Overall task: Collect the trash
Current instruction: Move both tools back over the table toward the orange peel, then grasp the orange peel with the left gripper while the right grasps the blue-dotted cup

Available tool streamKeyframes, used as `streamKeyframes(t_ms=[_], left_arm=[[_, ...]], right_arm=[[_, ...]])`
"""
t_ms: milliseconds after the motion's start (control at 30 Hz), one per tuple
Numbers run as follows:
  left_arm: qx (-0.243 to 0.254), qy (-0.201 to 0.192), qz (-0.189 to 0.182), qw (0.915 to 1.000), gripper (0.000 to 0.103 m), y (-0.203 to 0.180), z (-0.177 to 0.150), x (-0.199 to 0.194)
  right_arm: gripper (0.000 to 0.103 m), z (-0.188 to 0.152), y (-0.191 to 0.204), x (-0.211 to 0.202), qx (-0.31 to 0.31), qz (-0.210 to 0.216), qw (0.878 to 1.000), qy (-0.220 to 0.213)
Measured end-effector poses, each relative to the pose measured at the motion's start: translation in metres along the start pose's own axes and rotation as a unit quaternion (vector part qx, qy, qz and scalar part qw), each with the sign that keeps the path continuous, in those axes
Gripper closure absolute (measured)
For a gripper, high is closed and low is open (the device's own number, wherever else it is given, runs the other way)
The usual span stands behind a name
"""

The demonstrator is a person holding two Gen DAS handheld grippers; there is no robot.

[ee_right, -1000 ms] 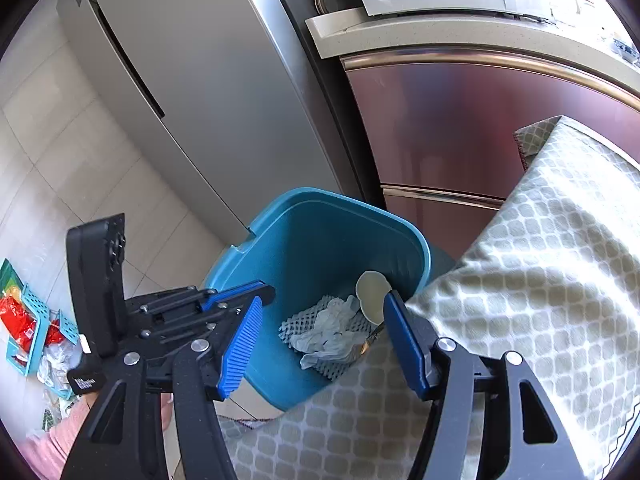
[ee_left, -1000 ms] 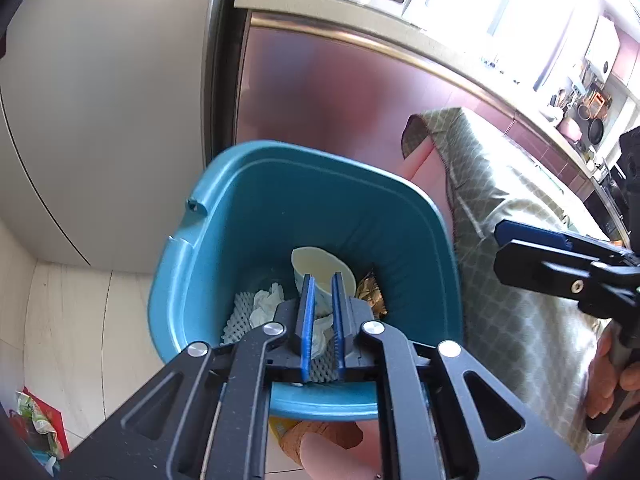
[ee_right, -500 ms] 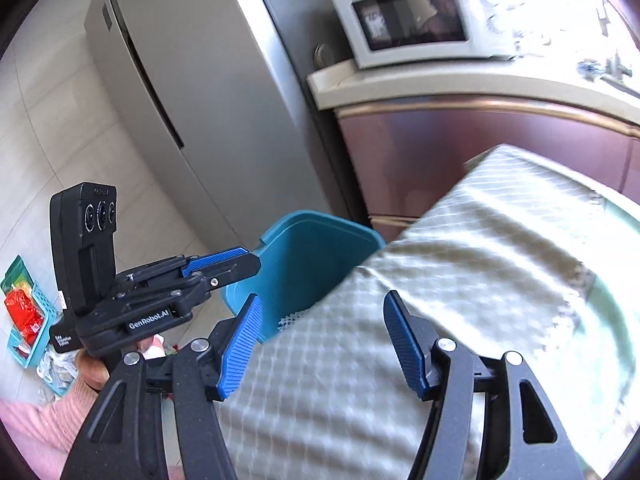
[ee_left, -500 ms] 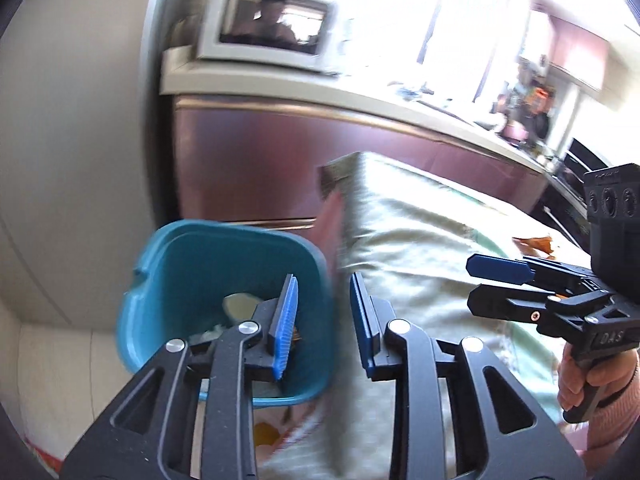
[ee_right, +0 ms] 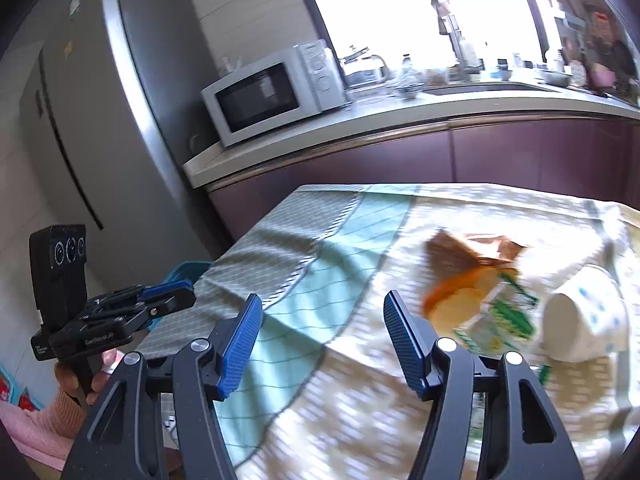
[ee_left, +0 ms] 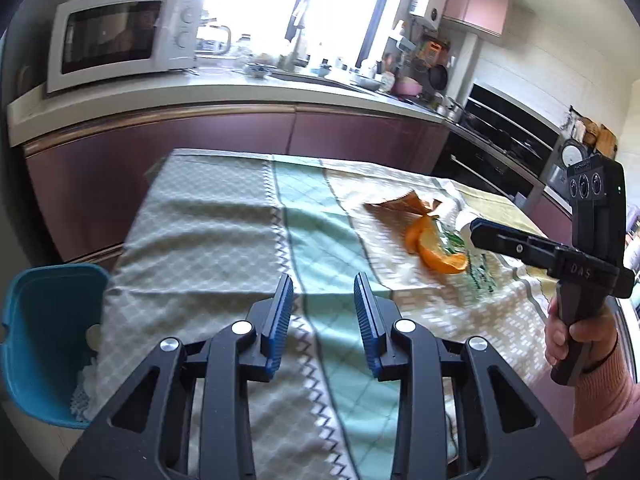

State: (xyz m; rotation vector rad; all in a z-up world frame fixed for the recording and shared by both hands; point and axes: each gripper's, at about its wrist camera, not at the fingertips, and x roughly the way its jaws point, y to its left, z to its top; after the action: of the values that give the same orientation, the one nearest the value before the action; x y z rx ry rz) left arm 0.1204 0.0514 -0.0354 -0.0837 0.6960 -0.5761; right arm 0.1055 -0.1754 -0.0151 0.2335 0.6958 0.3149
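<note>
Orange curved peel pieces (ee_left: pixel 438 250) lie near the far right corner of the checked cloth-covered table (ee_left: pixel 208 240), touching a brown paper scrap (ee_left: pixel 404 202) and a green-printed wrapper (ee_right: pixel 500 320). Left gripper (ee_left: pixel 322 320): jaws opening, nothing between them. Right gripper (ee_right: pixel 322 344): spread wide, empty. Teal plastic bin (ee_left: pixel 44 320) stands beside the table's left edge.

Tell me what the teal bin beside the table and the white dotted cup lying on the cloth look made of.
Teal bin: apparently moulded plastic, a smooth, evenly coloured wall with a thin rolled rim and soft sheen. White dotted cup: probably paper, given its matte white wall and printed blue dots, though motion blur leaves it uncertain.
</note>
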Motion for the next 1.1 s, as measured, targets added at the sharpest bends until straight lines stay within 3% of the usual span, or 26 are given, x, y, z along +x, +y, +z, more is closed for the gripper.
streamKeyframes(t_ms=[233, 400, 733, 1000, 1100], left_arm=[[0.036, 0.057, -0.067, 0.9955, 0.072, -0.071, 0.003, 0.066], [0.039, 0.088, -0.091, 0.9912, 0.072, -0.1, 0.009, 0.106], [0.034, 0.11, -0.088, 0.9895, 0.072, -0.115, 0.026, 0.139], [0.021, 0.142, -0.086, 0.9859, 0.072, -0.114, 0.027, 0.164], [0.015, 0.149, -0.085, 0.9851, 0.072, -0.112, 0.027, 0.171]], right_arm=[[0.042, -0.004, -0.105, -0.053, 0.081, -0.103, 0.99, -0.043], [0.042, -0.011, -0.167, -0.067, 0.135, -0.126, 0.982, -0.048], [0.042, -0.013, -0.206, -0.039, 0.165, -0.089, 0.982, -0.016], [0.044, -0.017, -0.202, -0.033, 0.167, -0.04, 0.985, -0.009], [0.05, -0.02, -0.199, -0.036, 0.167, -0.034, 0.985, -0.011]])
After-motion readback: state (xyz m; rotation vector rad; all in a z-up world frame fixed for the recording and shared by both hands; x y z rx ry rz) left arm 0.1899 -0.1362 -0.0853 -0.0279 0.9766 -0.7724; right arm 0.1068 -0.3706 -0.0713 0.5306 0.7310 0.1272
